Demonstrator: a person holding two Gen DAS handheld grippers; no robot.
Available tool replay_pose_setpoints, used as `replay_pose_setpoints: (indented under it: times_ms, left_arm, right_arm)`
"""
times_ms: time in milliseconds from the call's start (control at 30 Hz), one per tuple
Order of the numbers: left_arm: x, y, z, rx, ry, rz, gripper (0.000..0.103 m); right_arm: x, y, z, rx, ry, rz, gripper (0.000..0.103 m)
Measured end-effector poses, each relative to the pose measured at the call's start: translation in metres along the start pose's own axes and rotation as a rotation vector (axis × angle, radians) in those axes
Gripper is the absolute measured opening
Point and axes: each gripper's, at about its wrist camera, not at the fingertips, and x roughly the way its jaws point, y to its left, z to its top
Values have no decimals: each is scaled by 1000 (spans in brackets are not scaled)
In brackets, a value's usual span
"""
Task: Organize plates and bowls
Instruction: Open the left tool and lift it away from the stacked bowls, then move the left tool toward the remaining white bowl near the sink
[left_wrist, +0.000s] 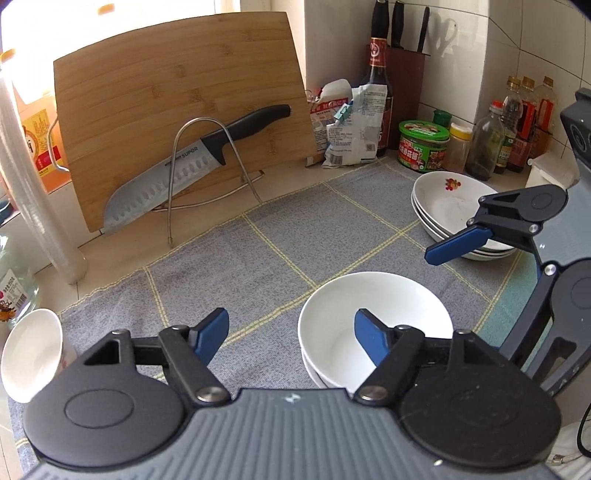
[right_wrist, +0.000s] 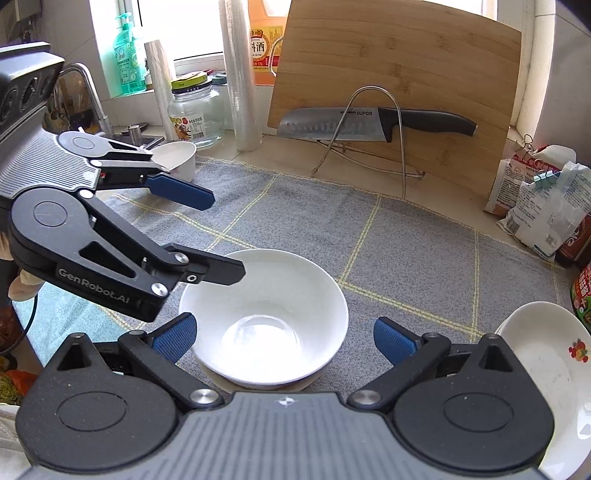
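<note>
- White bowl stack (right_wrist: 264, 317) sits on the grey checked cloth (left_wrist: 280, 236), near its front edge; a second rim shows under the top bowl, so at least two are nested.
- Left gripper (left_wrist: 291, 334): fingers apart, nothing between them; its right pad (left_wrist: 369, 341) hangs over the bowl's rim, not pressing it that I can see.
- Right gripper (right_wrist: 284, 334): fingers spread wide to either side of the bowl stack, clear of the rim, empty.
- Plate stack (left_wrist: 448, 210) with a red flower print stands well apart, by the sauce jars (left_wrist: 423, 146).
- Small white bowl (left_wrist: 31, 354) lies tilted at the cloth's left edge, not yet gathered.
- Judgement: bowl just set and let go. To do this well, lift both grippers straight clear so no pad drags the rim, then fetch the tilted bowl by its rim and nest it level.
- Left view alone shows the knife block (left_wrist: 404, 70) and condiment bottles (left_wrist: 517, 125).
- Right view alone shows the faucet (right_wrist: 86, 92), glass jar (right_wrist: 194, 110), and the bowl's wet bottom.
- Both show the cutting board (right_wrist: 399, 85) and the knife (right_wrist: 373, 123) in its wire rack.
</note>
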Motion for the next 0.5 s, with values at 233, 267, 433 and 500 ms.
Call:
replay_pose_setpoints:
  times_ms: [233, 267, 433, 500]
  left_arm:
    - [-15, 10, -12, -112, -25, 46, 79]
    - [-15, 13, -14, -133, -22, 47, 79]
    - [-14, 17, -25, -186, -3, 75, 79]
    - [-17, 19, -29, -215, -3, 87, 79]
  right_arm:
    - [6, 3, -2, -5, 12, -1, 103]
    - [6, 4, -2, -7, 13, 1, 103]
    - [10, 8, 0, -36, 22, 27, 103]
    - [10, 11, 2, -61, 22, 31, 103]
